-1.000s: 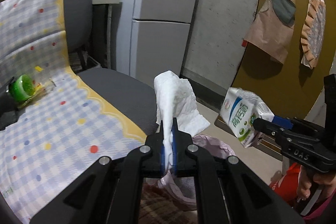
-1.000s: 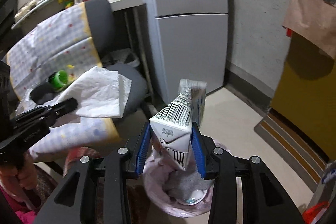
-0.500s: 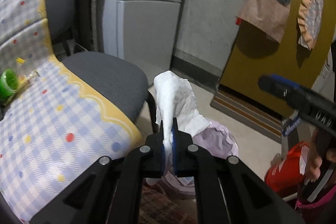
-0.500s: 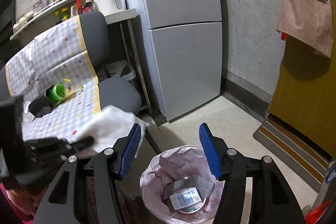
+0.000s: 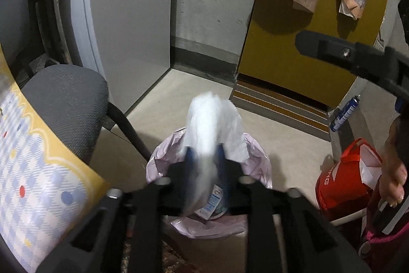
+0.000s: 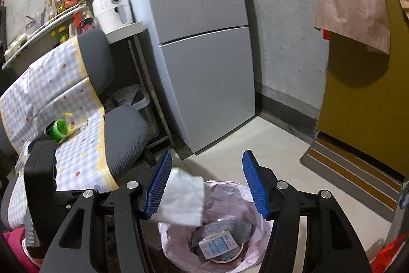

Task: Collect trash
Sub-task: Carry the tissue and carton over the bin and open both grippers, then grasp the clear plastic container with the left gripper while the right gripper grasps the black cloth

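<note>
My left gripper (image 5: 205, 157) is over the pink-lined trash bin (image 5: 258, 160), its jaws slightly parted around a blurred white tissue (image 5: 209, 119) that hangs between them. My right gripper (image 6: 205, 183) is open and empty above the same bin (image 6: 255, 229). The milk carton (image 6: 217, 246) lies inside the bin. The tissue (image 6: 182, 198) shows at the bin's left rim in the right wrist view. A green-capped bottle (image 6: 58, 129) lies on the checked chair cover (image 6: 76, 145).
A grey office chair (image 5: 66, 104) stands left of the bin. A grey fridge (image 6: 202, 47) stands behind. A red bag (image 5: 345, 186) sits on the floor at right, by a striped mat (image 5: 278, 106) and a yellow door (image 5: 301, 37).
The right gripper opened and dropped the milk carton into the bin. The left gripper moved over the bin with the tissue and its jaws have started to part.
</note>
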`<state>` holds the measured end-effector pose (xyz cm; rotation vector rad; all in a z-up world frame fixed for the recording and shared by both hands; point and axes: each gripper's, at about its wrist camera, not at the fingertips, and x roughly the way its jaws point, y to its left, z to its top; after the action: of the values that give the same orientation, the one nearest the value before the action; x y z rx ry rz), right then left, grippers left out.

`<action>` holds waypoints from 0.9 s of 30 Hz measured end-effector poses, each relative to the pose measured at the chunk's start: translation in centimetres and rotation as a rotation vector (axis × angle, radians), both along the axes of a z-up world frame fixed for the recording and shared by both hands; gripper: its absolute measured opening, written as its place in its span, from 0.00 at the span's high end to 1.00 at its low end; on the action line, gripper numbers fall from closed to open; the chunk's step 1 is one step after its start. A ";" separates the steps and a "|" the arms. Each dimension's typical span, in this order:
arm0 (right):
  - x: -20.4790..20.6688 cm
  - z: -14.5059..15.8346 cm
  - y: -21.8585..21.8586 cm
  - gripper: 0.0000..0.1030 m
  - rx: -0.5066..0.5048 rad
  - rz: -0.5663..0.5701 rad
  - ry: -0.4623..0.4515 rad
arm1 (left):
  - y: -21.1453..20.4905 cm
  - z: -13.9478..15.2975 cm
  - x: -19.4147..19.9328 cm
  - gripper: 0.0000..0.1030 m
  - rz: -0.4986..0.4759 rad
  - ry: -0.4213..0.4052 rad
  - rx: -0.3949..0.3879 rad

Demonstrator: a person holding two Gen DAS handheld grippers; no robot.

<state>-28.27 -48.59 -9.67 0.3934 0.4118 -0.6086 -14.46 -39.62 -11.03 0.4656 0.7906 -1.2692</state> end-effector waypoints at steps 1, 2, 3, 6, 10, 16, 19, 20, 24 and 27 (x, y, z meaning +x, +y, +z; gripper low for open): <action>-0.1 0.0 0.0 0.43 0.002 -0.004 -0.001 | 0.0 -0.1 0.0 0.60 -0.001 0.002 0.000; -0.1 -0.1 -0.2 0.43 0.003 -0.006 -0.001 | -0.1 -0.1 0.1 0.60 -0.001 0.005 0.000; -0.2 -0.1 -0.3 0.43 0.005 -0.009 -0.002 | -0.1 -0.2 0.1 0.60 0.001 0.006 0.004; -0.2 -0.1 -0.3 0.43 0.009 -0.006 -0.004 | 0.4 -0.2 0.4 0.60 0.015 0.008 0.001; 0.1 0.2 0.0 0.43 -0.001 0.006 -0.010 | 1.9 0.5 1.2 0.60 0.065 -0.007 -0.024; 1.8 1.1 1.7 0.43 -0.016 0.058 -0.014 | 6.2 2.4 3.0 0.60 0.197 -0.070 -0.057; 3.2 1.6 3.0 0.43 -0.020 0.102 -0.016 | 8.7 3.5 4.1 0.60 0.269 -0.087 -0.084; 3.6 1.7 3.3 0.43 -0.019 0.112 -0.017 | 9.9 3.9 4.7 0.60 0.300 -0.089 -0.090; 6.5 2.3 5.3 0.43 0.009 0.205 -0.025 | 13.6 5.1 6.3 0.60 0.412 -0.118 -0.095; 9.3 3.2 7.7 0.43 -0.008 0.287 -0.024 | 16.3 5.9 7.7 0.60 0.494 -0.135 -0.090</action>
<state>-19.01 -40.86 -6.45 0.3265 0.4337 -0.3254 -6.79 -23.29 -5.10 0.2570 0.6782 -0.8004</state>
